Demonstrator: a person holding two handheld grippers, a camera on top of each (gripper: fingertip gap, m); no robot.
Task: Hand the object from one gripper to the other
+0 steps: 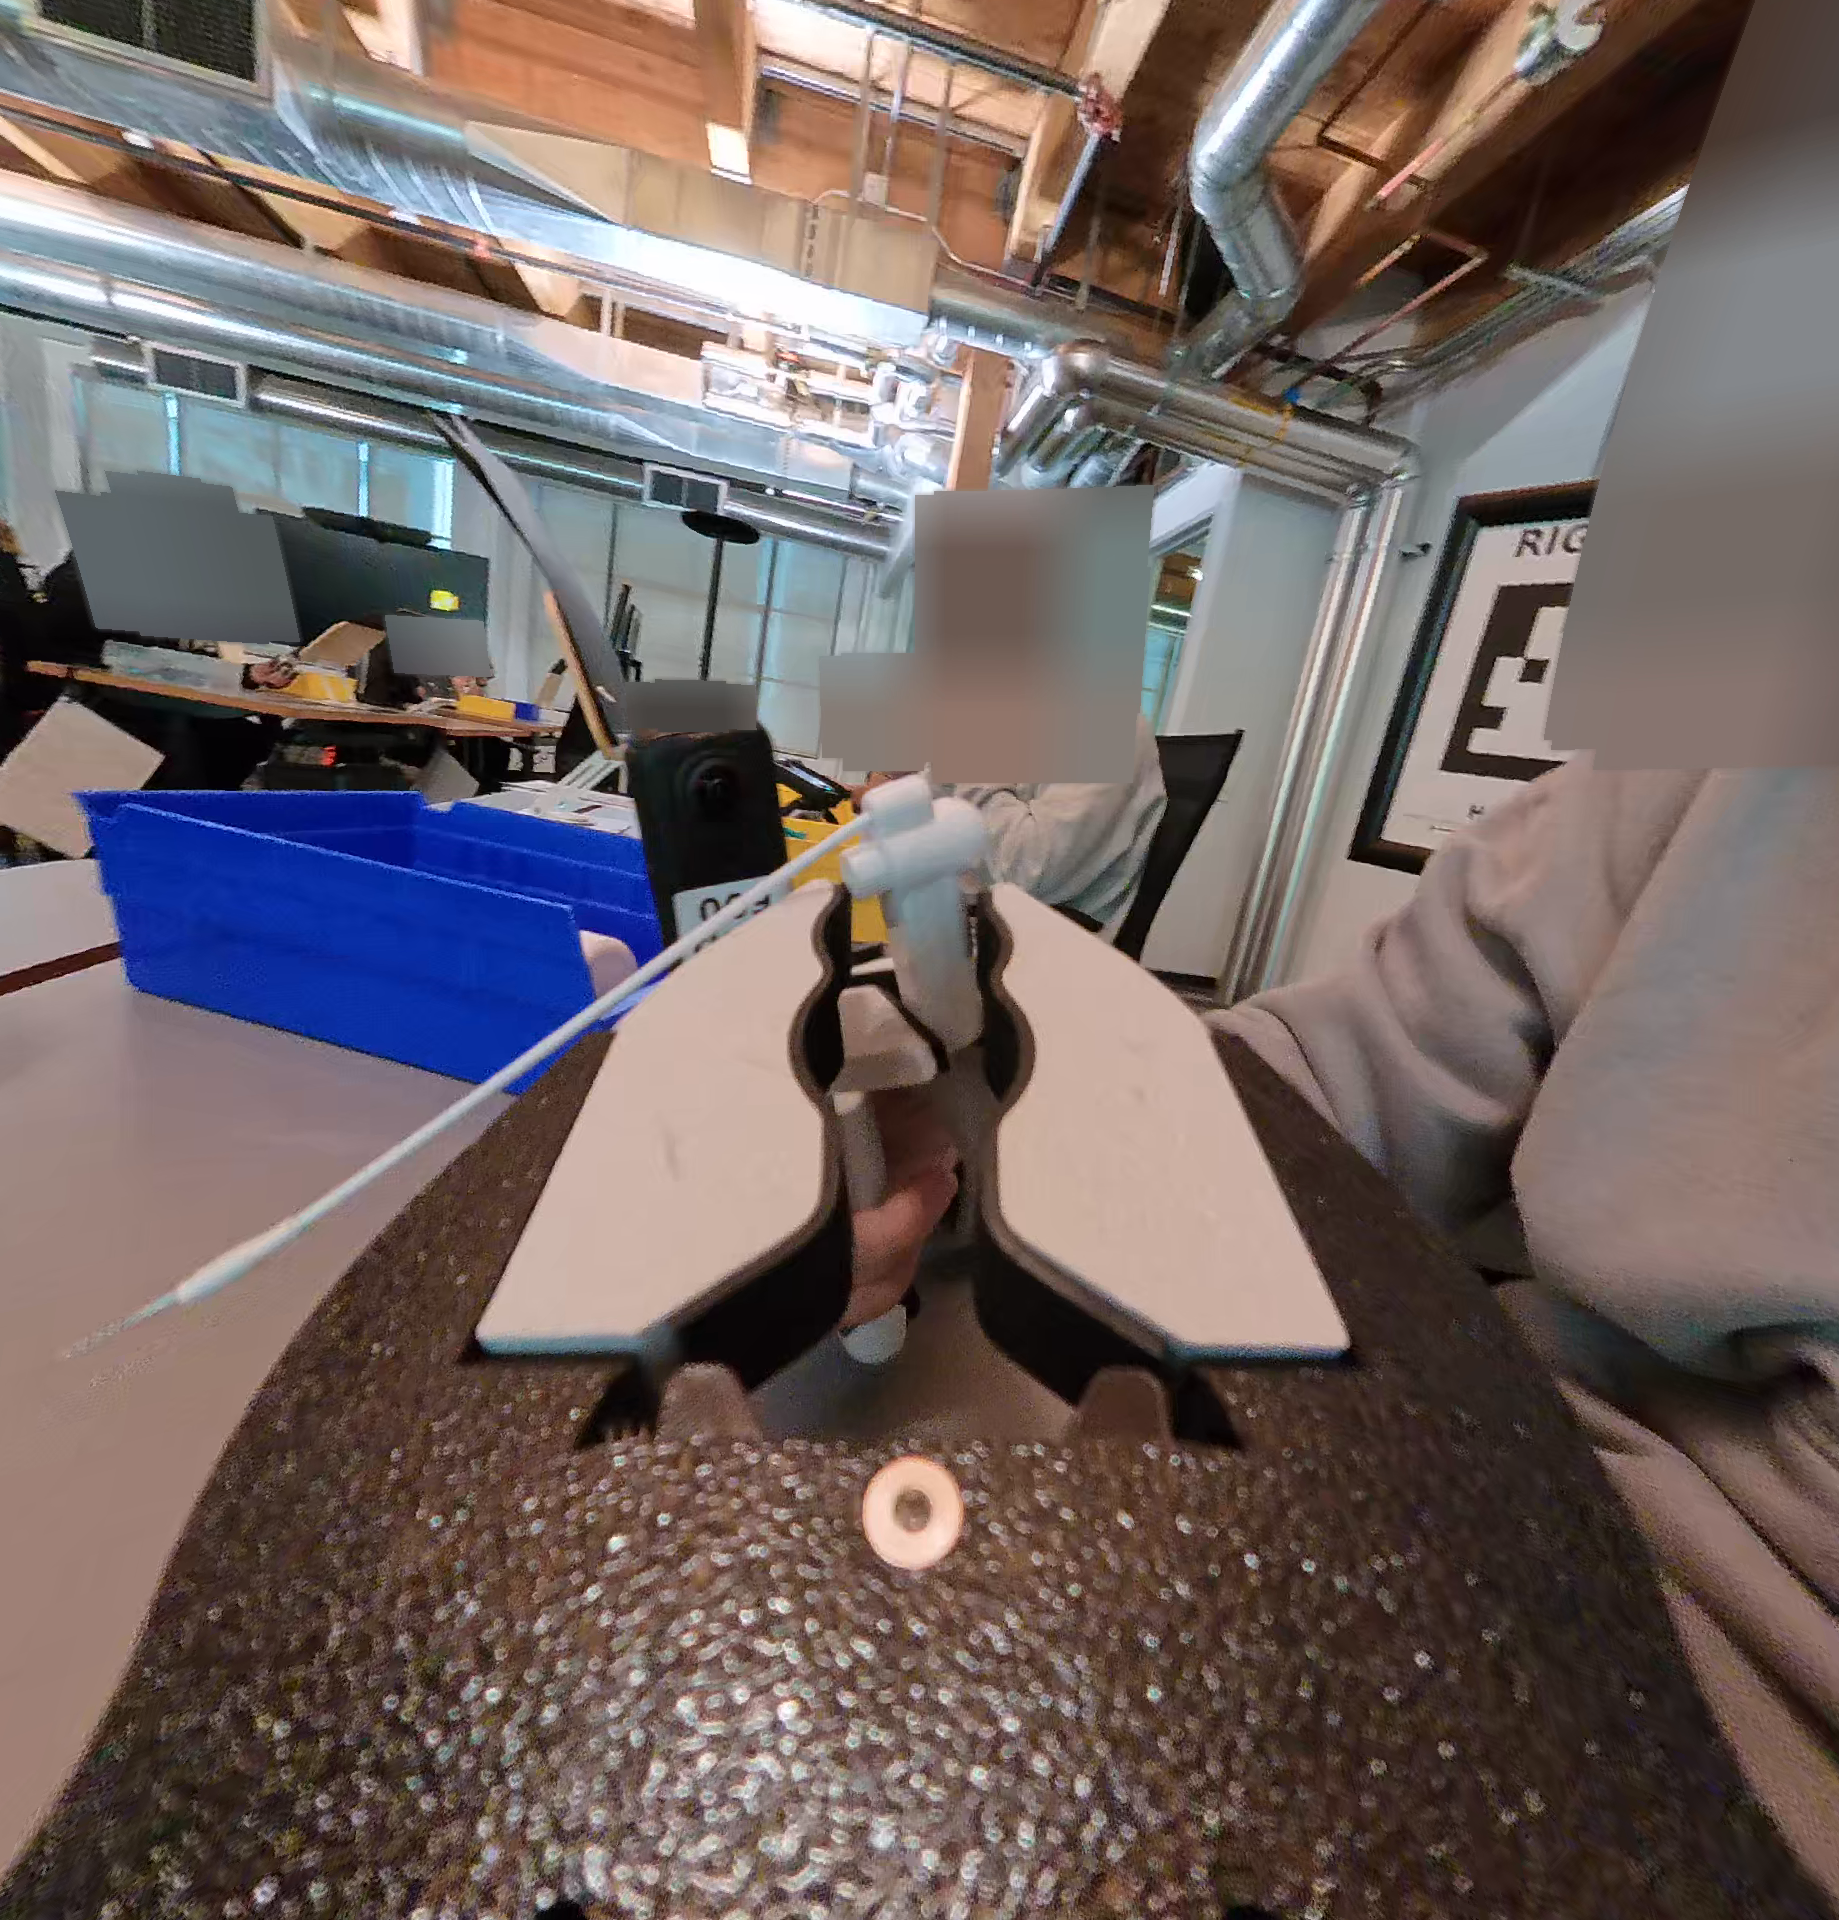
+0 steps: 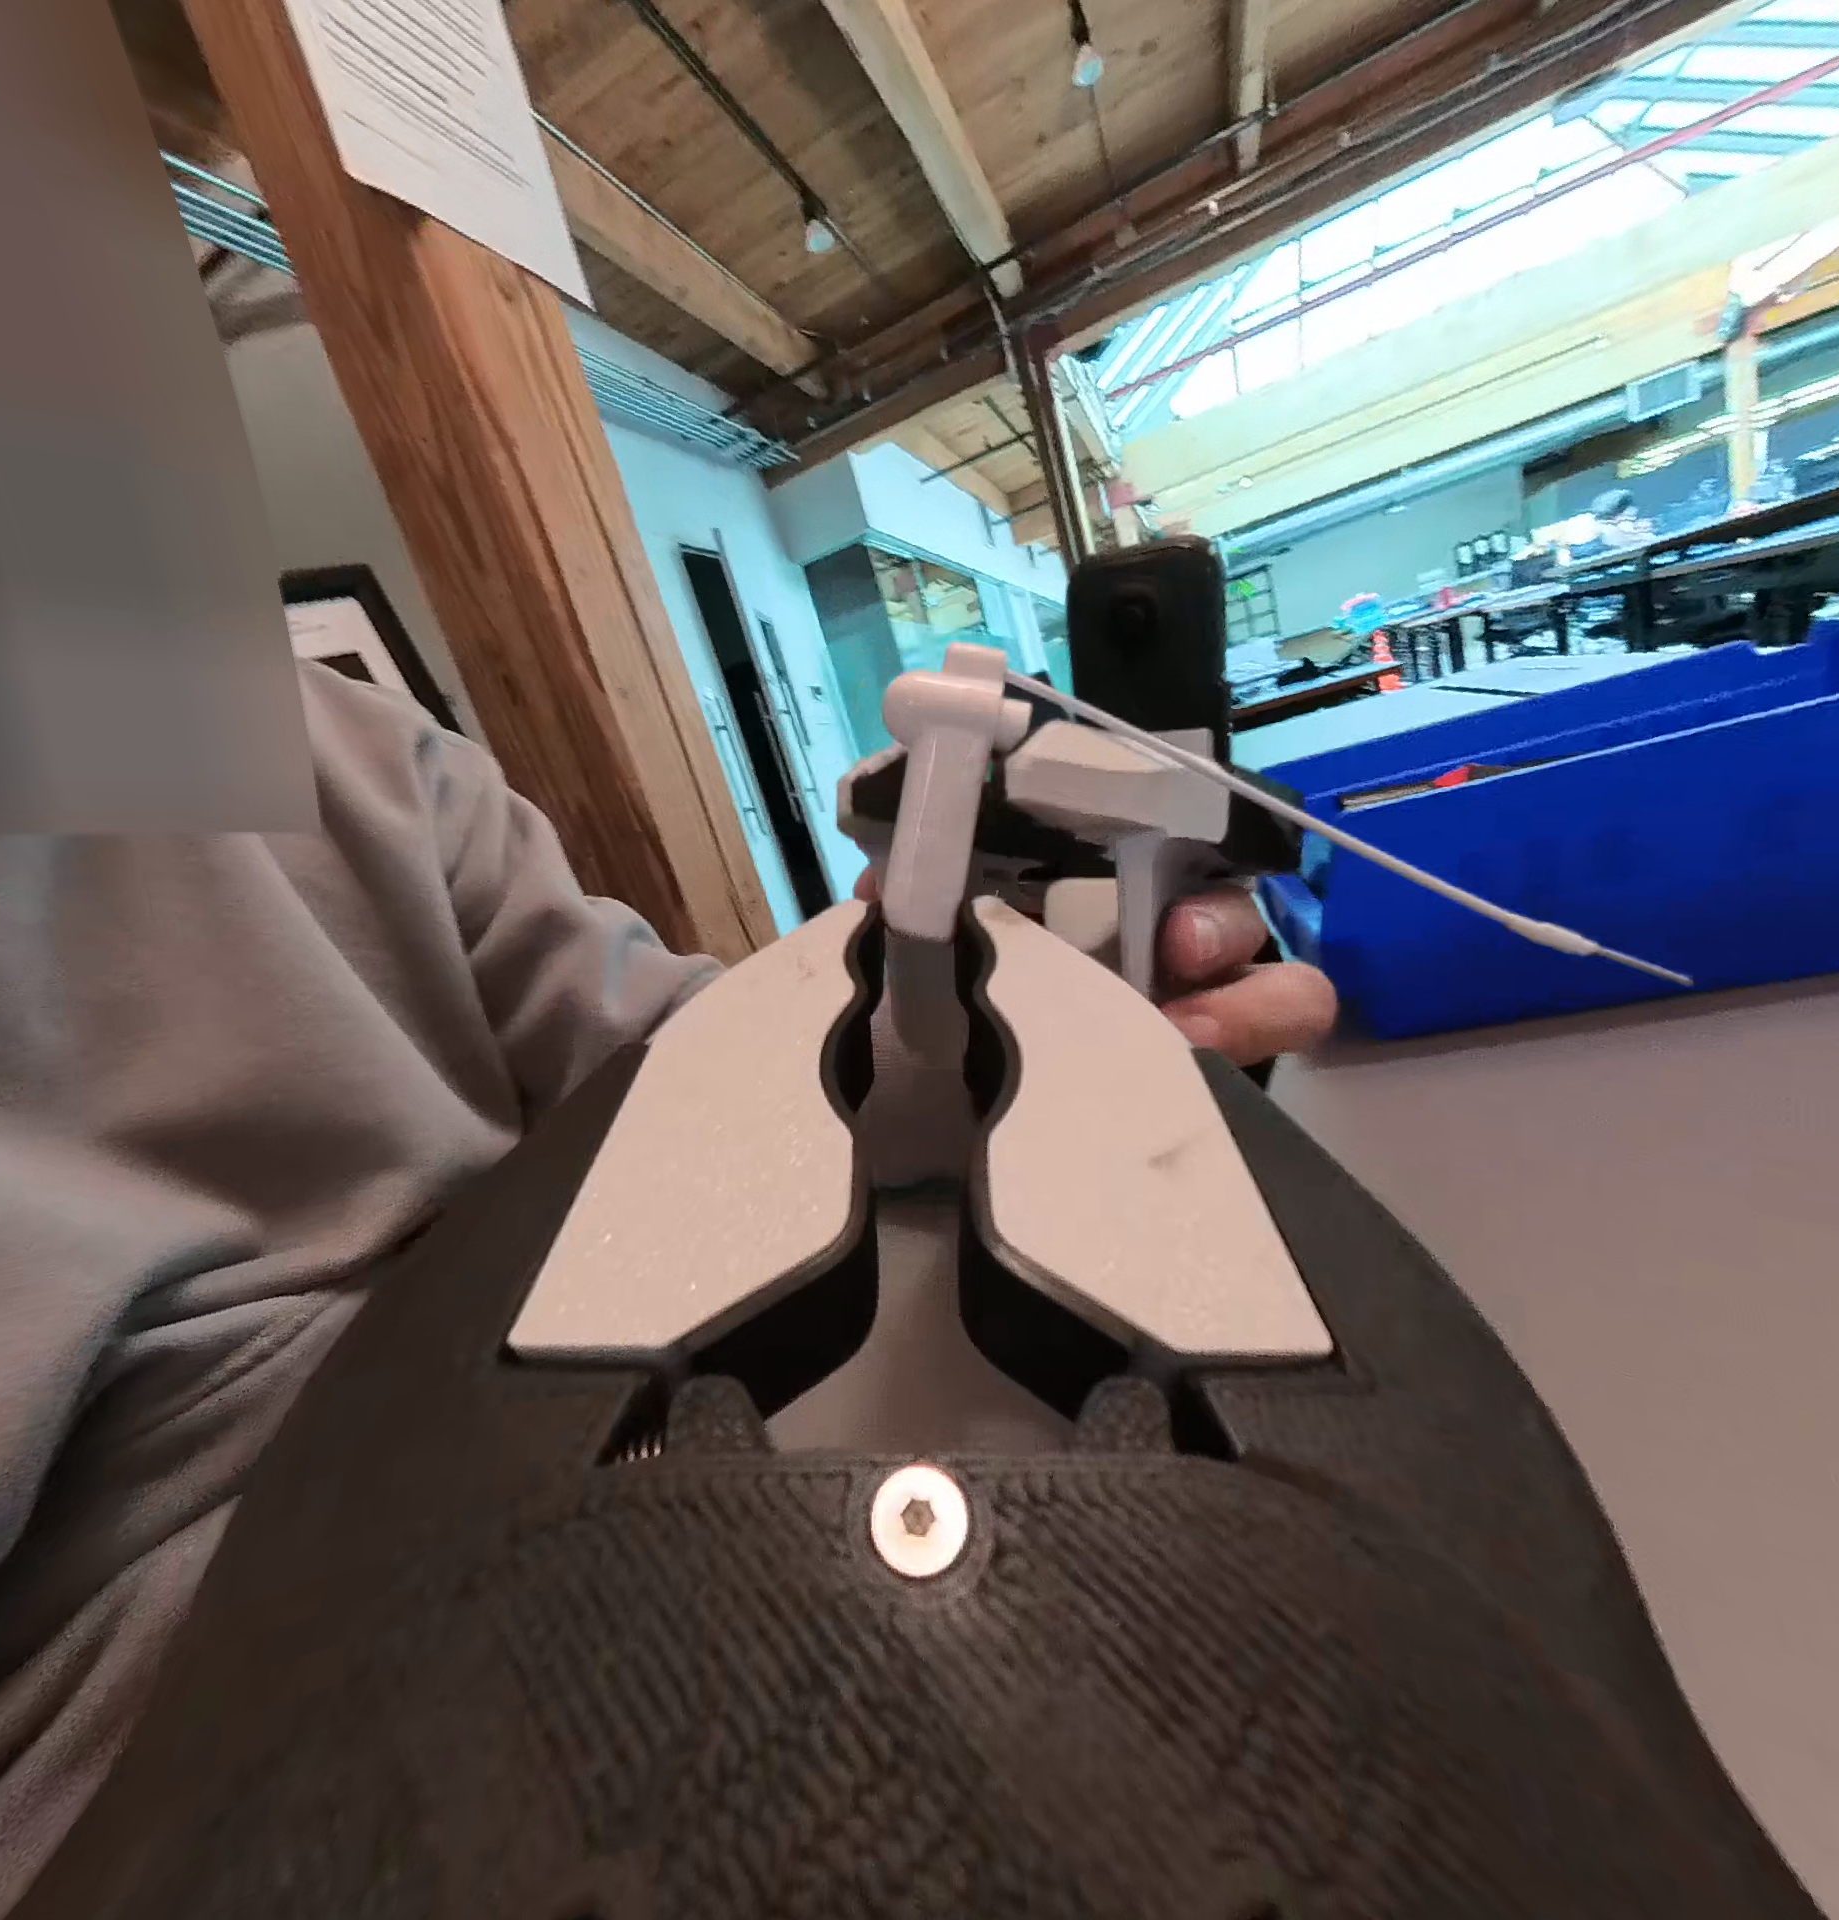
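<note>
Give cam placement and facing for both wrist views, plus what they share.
Left wrist view: sits on the left tongs, looking forward over the grey table toward an open office; grey sleeve at right.
Right wrist view: sits on the right tongs, facing a wooden pillar; grey sleeve at left, the other hand ahead.
Shared: white plastic tool with a long thin probe, blue plastic bin, black upright camera.

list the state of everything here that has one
tool: off the table, handle clamped by both grippers, thin rod sticking out over the table
left gripper: jaws shut on the tool
right gripper: jaws shut on the tool
bin: sitting on the table, open top
</note>
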